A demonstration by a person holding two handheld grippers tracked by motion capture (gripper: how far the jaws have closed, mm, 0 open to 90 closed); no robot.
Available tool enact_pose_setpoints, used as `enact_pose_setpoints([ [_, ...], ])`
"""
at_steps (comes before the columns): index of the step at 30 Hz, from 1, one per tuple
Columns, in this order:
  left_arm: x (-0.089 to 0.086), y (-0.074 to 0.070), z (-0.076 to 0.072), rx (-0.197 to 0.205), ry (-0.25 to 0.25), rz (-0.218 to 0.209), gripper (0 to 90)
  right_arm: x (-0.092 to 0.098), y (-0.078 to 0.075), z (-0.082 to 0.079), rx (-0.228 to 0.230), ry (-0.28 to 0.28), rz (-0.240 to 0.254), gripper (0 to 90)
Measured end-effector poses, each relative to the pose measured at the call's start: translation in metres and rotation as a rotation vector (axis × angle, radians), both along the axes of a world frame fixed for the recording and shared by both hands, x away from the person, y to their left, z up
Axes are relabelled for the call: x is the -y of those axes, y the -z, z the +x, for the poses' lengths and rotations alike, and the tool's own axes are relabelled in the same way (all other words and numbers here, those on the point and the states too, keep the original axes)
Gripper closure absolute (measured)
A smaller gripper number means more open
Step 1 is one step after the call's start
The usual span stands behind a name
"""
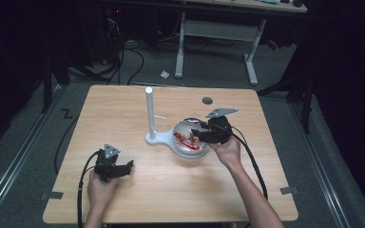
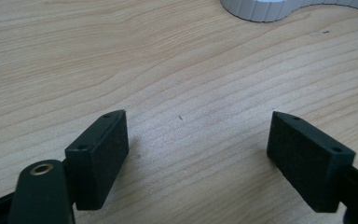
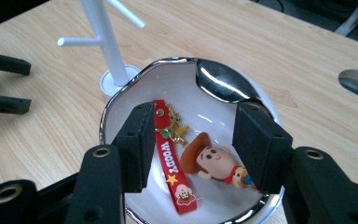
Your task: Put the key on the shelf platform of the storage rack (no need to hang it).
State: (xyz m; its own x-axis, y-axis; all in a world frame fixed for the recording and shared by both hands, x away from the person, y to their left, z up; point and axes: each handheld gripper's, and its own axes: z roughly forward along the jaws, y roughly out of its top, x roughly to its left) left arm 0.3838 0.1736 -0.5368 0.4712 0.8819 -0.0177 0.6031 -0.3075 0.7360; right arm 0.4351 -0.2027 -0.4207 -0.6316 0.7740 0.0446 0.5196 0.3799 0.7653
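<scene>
The keychain (image 3: 200,168) lies in the bowl (image 3: 121,100), red strap running top to bottom. Right gripper (image 3: 193,140) tilts down over it at mid-frame, jaws apart; left gripper (image 2: 198,154) jaws apart too.

desk: light wood-grain square desk top with rounded corners (image 1: 123,190), round dark cable hole (image 1: 207,100) near far edge
floor: grey carpet floor (image 1: 19,142), metal rails (image 1: 4,183) running along both sides of the desk, small white scrap (image 1: 164,74) lying beyond the far edge
tape: grey tape patches (image 1: 52,195) at the near desk corners
furniture: second desk with white metal legs (image 1: 216,35) at the back
cables: black cables (image 1: 128,59) on the floor, back left
light: room dark, desk lit from above
</scene>
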Motion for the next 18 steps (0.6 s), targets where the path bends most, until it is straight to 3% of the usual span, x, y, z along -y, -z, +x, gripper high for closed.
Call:
enact_pose_setpoints([
  [18,0.000,0.000,0.000,0.000,0.000,0.000,21.1,0.026,-0.023,-0.012,0.045,0.041,0.041,50.2],
])
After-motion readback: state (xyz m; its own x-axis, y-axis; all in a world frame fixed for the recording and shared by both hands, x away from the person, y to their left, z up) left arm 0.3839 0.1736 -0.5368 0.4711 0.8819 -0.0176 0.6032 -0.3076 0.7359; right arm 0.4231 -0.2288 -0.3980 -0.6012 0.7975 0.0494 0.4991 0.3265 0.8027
